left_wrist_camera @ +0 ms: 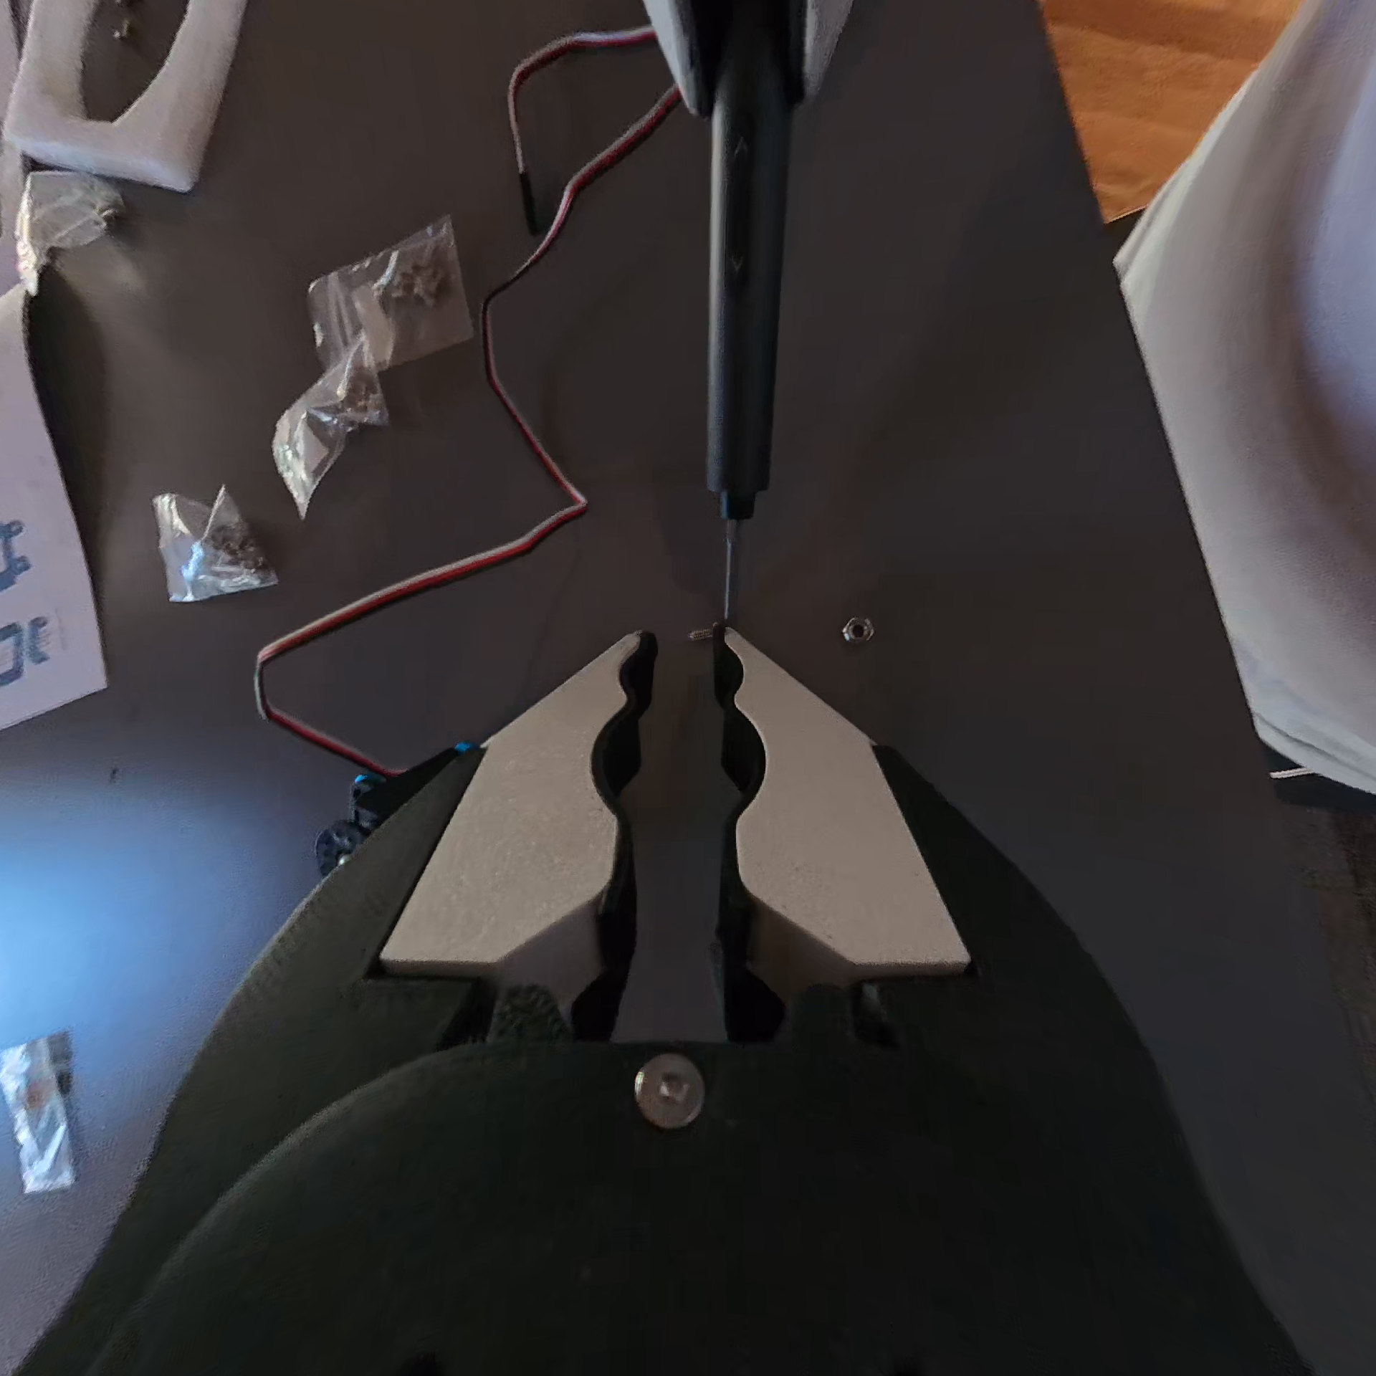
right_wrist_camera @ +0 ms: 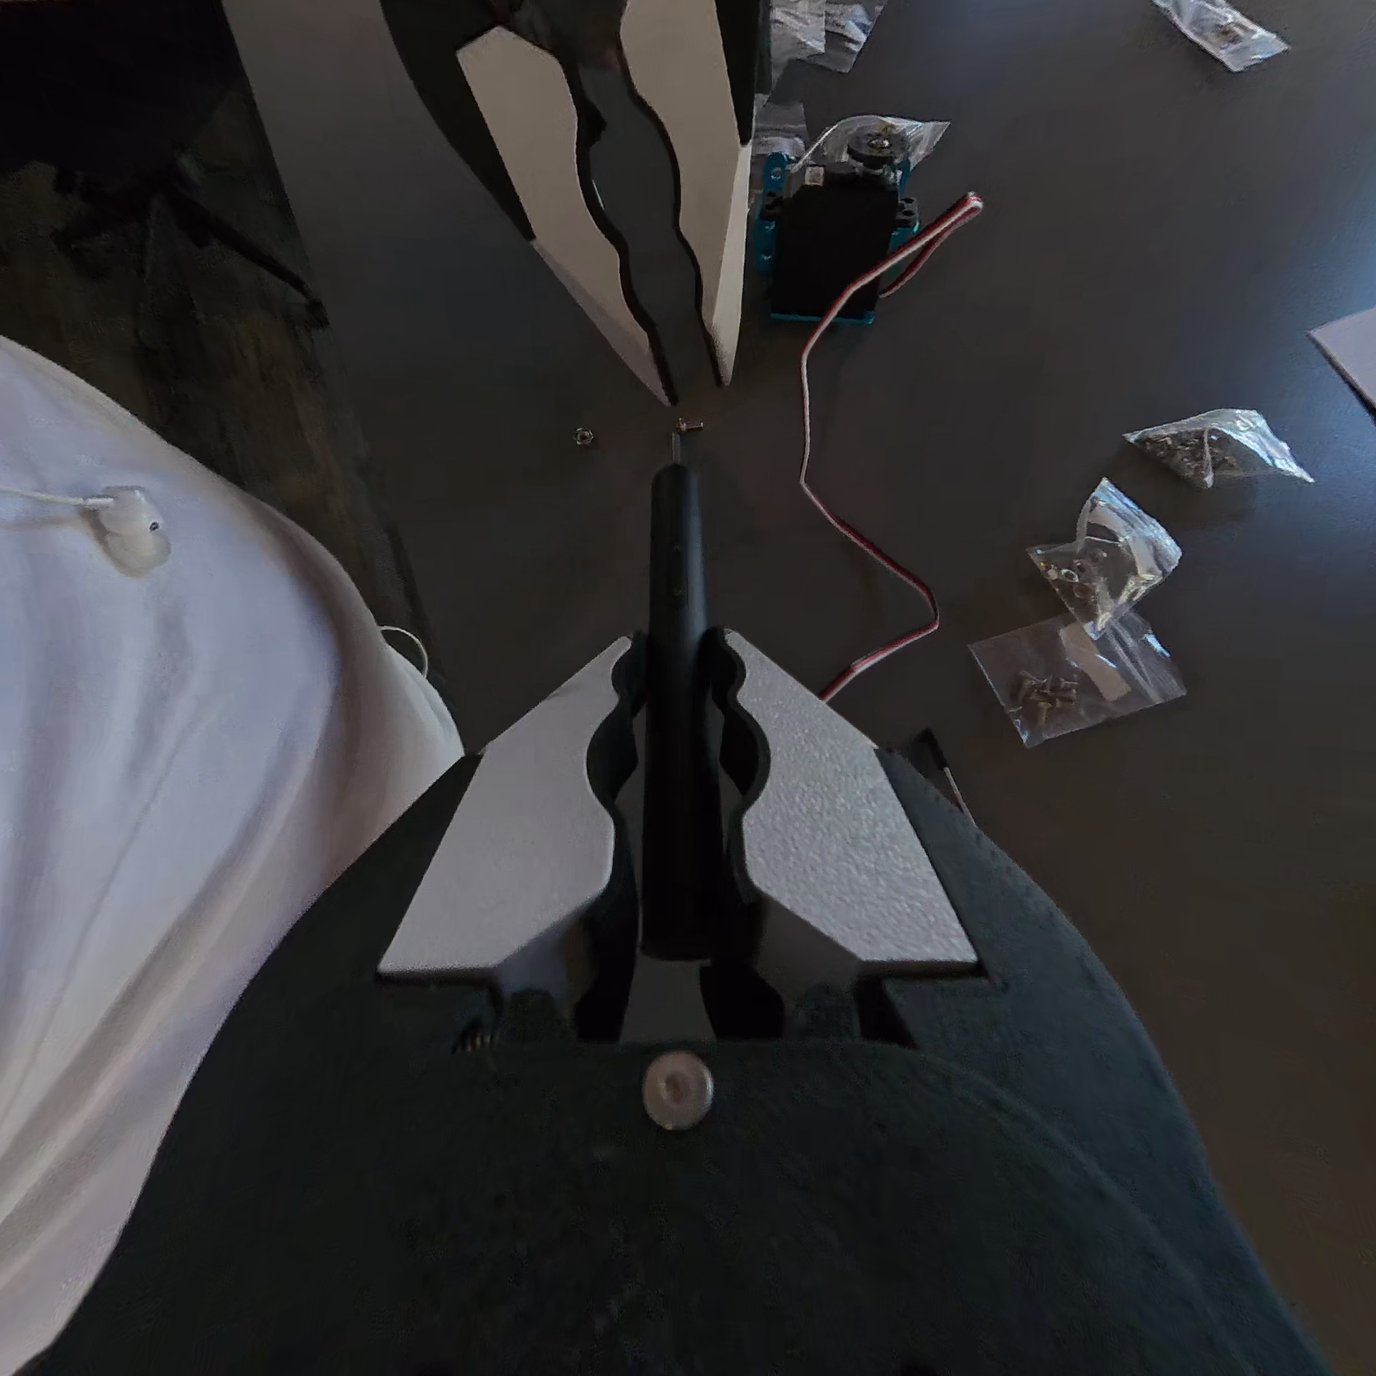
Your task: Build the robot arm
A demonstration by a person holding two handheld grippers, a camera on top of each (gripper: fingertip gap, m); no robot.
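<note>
My right gripper (right_wrist_camera: 674,640) is shut on a black pen-shaped screwdriver (right_wrist_camera: 674,566); its thin bit (right_wrist_camera: 677,447) points down at a tiny screw (right_wrist_camera: 689,426) lying on the dark table. In the left wrist view the screwdriver (left_wrist_camera: 737,298) comes down from the right gripper (left_wrist_camera: 737,45) at the top, and its bit meets the screw (left_wrist_camera: 704,634). My left gripper (left_wrist_camera: 685,644) is narrowly open and empty, its tips on the table just behind the screw. It also shows in the right wrist view (right_wrist_camera: 696,387). A small nut (left_wrist_camera: 858,631) (right_wrist_camera: 583,435) lies close by.
A black and blue servo (right_wrist_camera: 834,246) with a red, white and black wire (right_wrist_camera: 811,447) (left_wrist_camera: 521,417) lies beside the left gripper. Several small bags of screws (right_wrist_camera: 1132,551) (left_wrist_camera: 387,298) lie about. A white frame (left_wrist_camera: 112,89) and paper (left_wrist_camera: 37,521) sit at the far side. A person's white garment (right_wrist_camera: 149,744) is at the table edge. Left tips to right tips: about 11 cm.
</note>
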